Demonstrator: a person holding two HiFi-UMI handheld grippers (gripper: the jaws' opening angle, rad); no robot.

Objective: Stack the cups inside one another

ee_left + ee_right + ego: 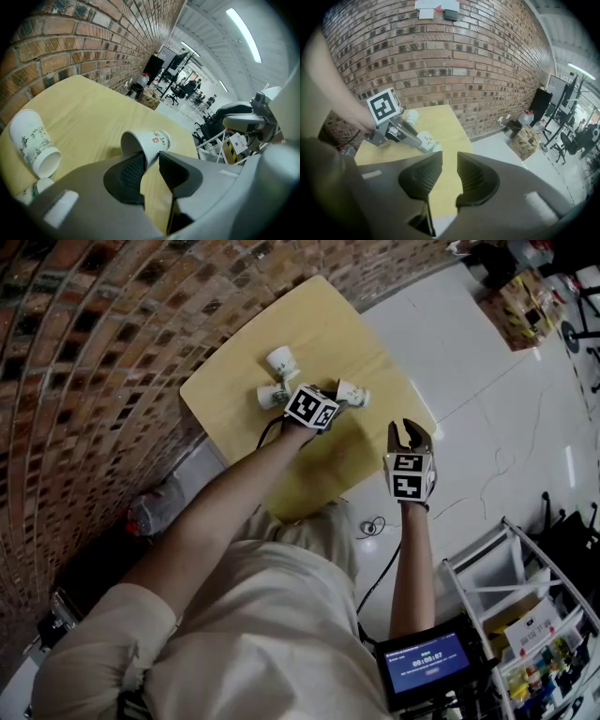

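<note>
The left gripper is partly open, tabletop showing through the gap between its pads; a cup with a red stamp lies on its side right at the fingertips, its rim edge in the mouth of the gap, not clamped. Two more cups are left of this gripper, one on its side and one barely visible at the view's edge. The right gripper is open with nothing between its jaws; it sits to the right of the left gripper, apart from all the cups.
</note>
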